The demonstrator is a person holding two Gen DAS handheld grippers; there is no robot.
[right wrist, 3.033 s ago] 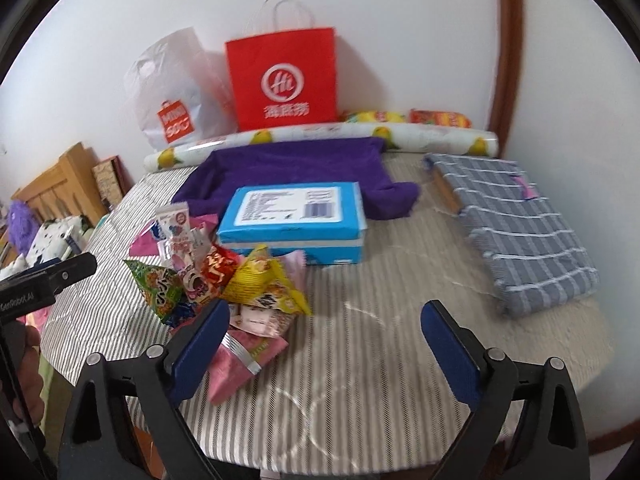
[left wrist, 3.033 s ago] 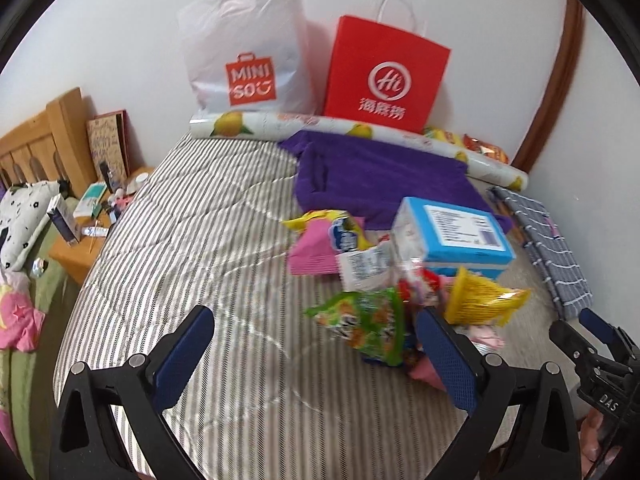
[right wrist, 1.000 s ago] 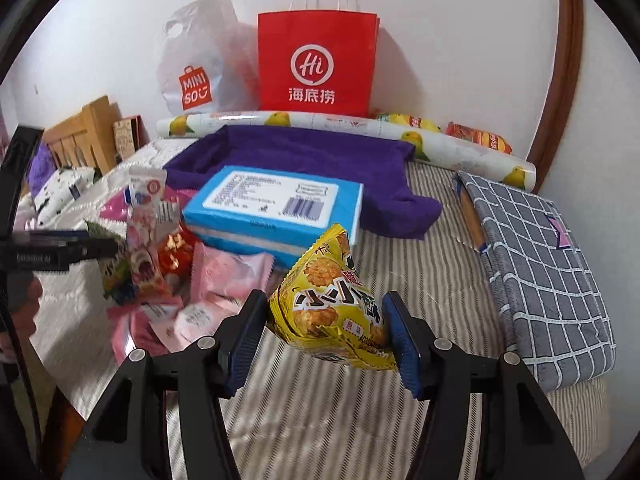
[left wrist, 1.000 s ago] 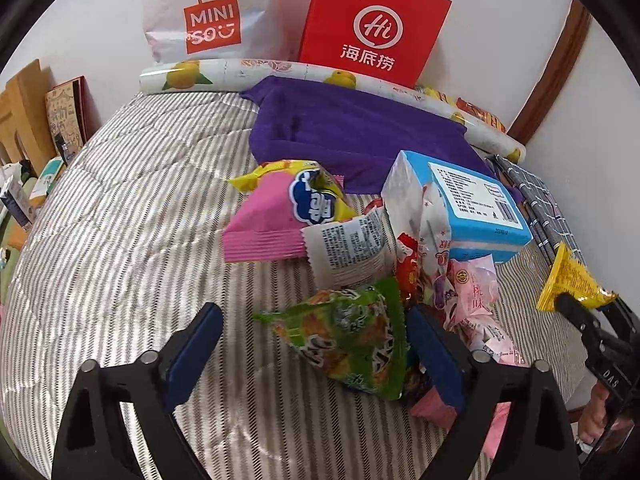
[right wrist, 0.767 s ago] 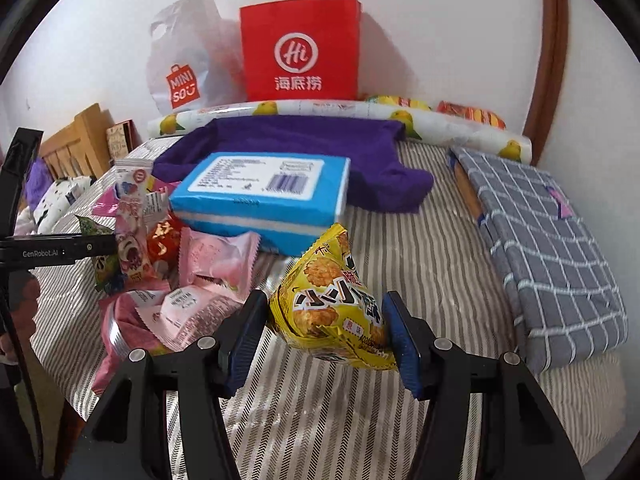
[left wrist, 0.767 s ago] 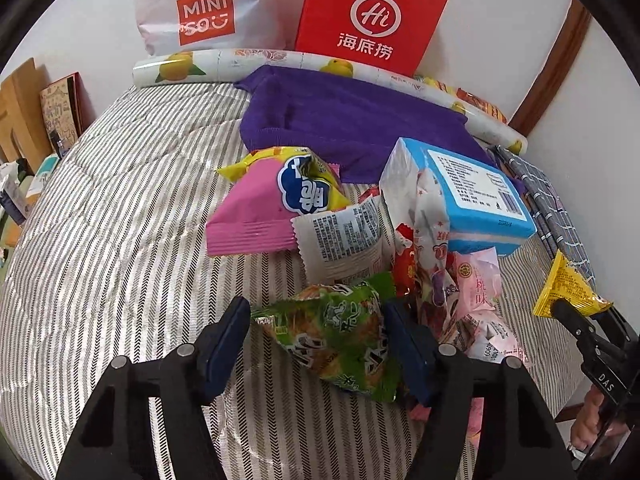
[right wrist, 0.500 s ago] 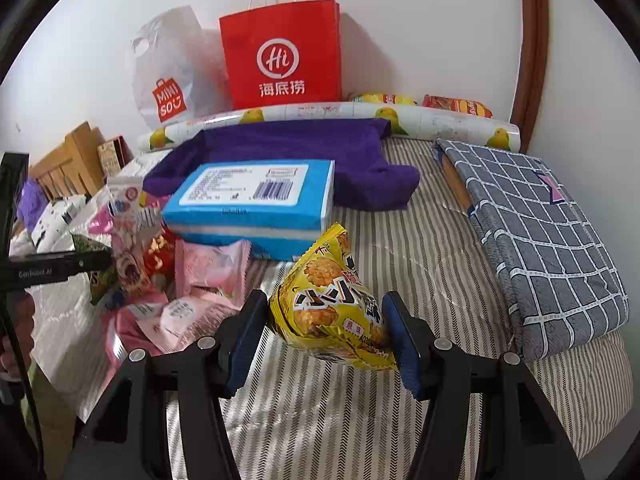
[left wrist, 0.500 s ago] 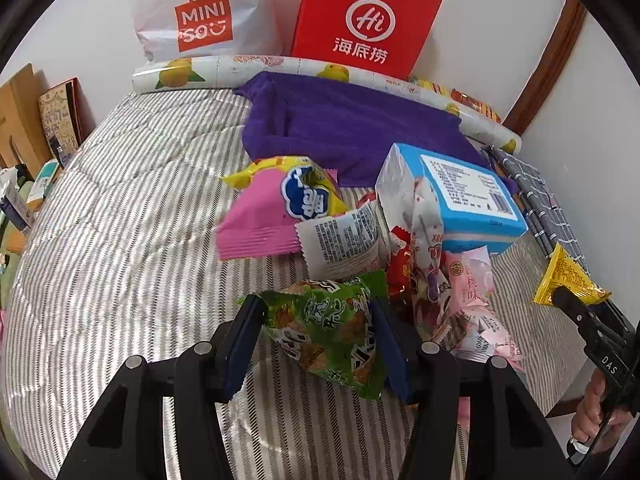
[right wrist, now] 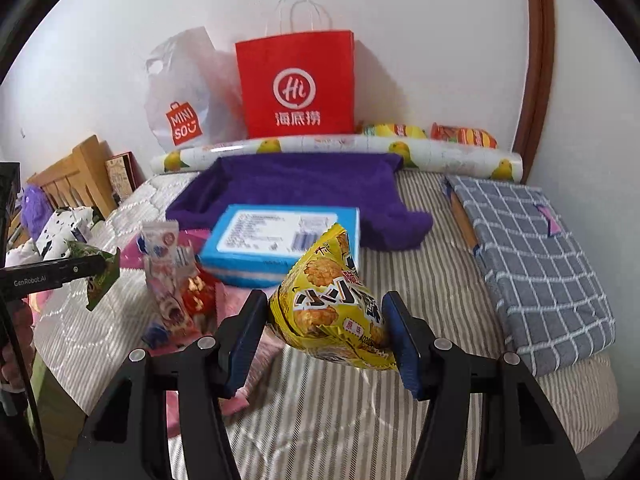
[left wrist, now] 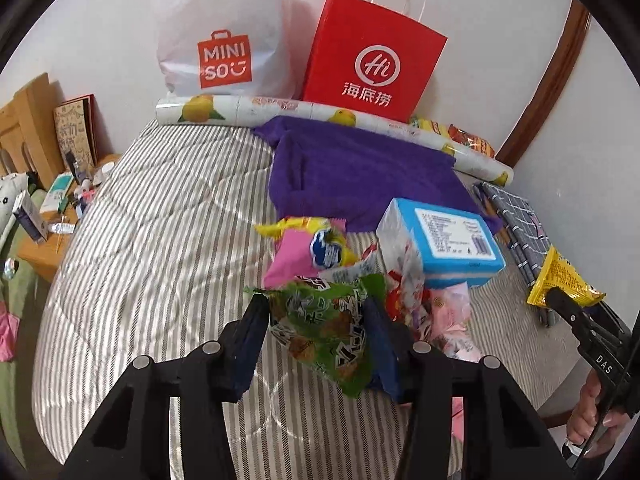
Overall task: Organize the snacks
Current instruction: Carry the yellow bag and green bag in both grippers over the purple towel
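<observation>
My left gripper [left wrist: 316, 320] holds a green snack bag [left wrist: 324, 328] just above the striped bed [left wrist: 160, 260]; its jaws are closing, with the pads pressing the bag's sides. My right gripper [right wrist: 326, 312] is shut on a yellow snack bag [right wrist: 332, 300], held above the bed in front of the blue box [right wrist: 280, 240]. The remaining snacks lie in a pile beside the box: a pink pack [left wrist: 296, 256], a yellow-and-blue bag [left wrist: 328, 248] and small pink packets [left wrist: 448, 312]. A red paper bag [left wrist: 372, 60] and a white plastic bag [left wrist: 224, 40] stand against the back wall.
A purple towel [left wrist: 360, 168] and a lemon-printed roll [left wrist: 320, 112] lie at the back of the bed. On the right side rests a grey checked cloth [right wrist: 536, 256]. A cluttered bedside table [left wrist: 52, 216] stands at the left. A hand [left wrist: 588, 420] grips the right tool.
My left jaws went from wide open around the green bag to pressing on it, and lifted it off the bed. The right gripper rose a little with the yellow bag.
</observation>
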